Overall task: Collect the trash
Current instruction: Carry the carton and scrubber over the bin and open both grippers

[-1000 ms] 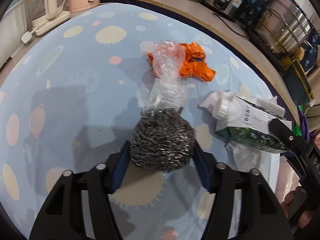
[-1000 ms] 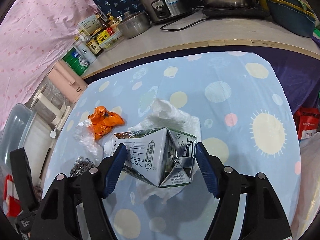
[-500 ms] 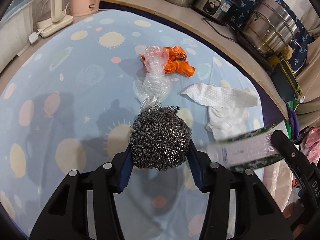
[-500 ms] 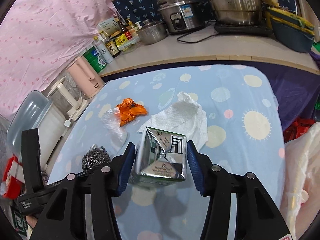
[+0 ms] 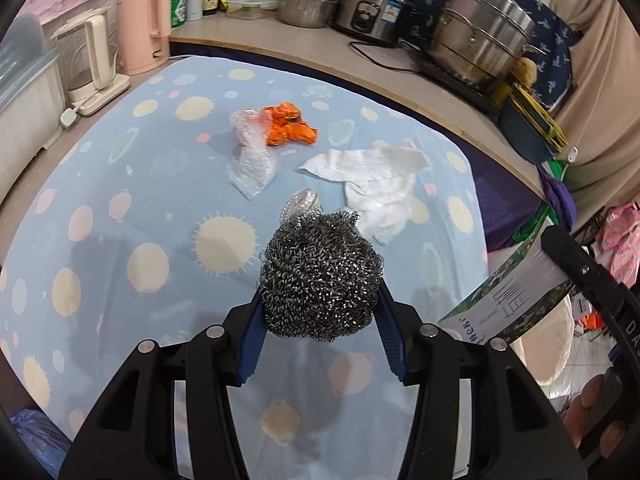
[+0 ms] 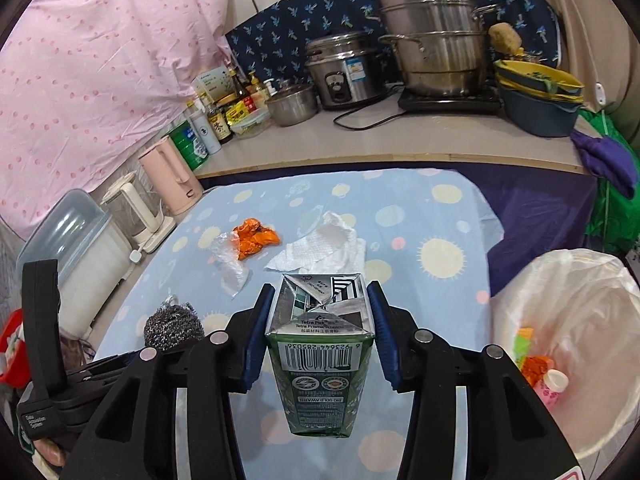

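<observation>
My left gripper is shut on a steel wool scrubber and holds it above the blue tablecloth. My right gripper is shut on a green milk carton, also lifted; the carton shows in the left wrist view too. On the cloth lie an orange wrapper, clear plastic film and a white paper towel. A bin lined with a white bag stands right of the table, with trash inside.
A counter behind the table holds a rice cooker, a steel steamer pot, a bowl and bottles. A pink kettle and a white kettle stand at the table's left edge.
Both grippers have risen and pulled back from the table with the scrubber and the carton. The carton has left the paper towel, which now lies uncovered. The bin has come into the right view.
</observation>
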The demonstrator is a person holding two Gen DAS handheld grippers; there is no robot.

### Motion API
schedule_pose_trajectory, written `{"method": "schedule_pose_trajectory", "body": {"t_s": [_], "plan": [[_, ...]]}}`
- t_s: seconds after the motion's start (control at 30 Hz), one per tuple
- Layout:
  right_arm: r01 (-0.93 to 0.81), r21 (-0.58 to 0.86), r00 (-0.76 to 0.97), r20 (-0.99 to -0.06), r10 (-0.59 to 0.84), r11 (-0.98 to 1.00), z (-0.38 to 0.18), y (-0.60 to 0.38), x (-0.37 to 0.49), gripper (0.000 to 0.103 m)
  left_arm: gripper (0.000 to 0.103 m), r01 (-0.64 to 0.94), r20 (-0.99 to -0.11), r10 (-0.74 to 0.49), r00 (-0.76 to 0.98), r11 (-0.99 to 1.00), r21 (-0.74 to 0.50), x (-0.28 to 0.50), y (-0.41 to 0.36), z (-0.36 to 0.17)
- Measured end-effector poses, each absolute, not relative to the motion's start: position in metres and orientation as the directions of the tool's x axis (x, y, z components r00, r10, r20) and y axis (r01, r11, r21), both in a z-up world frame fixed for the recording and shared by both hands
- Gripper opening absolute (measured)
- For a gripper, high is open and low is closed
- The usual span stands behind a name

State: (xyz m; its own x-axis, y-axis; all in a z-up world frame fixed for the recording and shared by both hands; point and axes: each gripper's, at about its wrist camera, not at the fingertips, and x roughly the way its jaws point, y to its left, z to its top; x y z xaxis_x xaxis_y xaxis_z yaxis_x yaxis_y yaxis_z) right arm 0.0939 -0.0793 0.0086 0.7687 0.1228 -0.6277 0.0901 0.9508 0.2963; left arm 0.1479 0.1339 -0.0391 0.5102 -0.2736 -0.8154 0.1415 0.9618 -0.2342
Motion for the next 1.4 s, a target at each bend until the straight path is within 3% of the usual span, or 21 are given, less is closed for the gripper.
{"method": "schedule_pose_trajectory", "body": {"t_s": [0.8,1.4], "plan": [[0.354,0.296,0.853,-0.490,-0.177,0.887,0.079,-0.197,-0.004,0.045,0.048,0.430,-0.771,-0.398,0.498,0.885,-0.179,0.097,0.014,0.016],[0.496,0.303,0.816,-0.483,-0.318,0.814,0.076,-0.267,-0.042,0.045,0.048,0.620,-0.748,-0.474,0.464,0.777,-0.107,0.060,-0.087,0.035]]}}
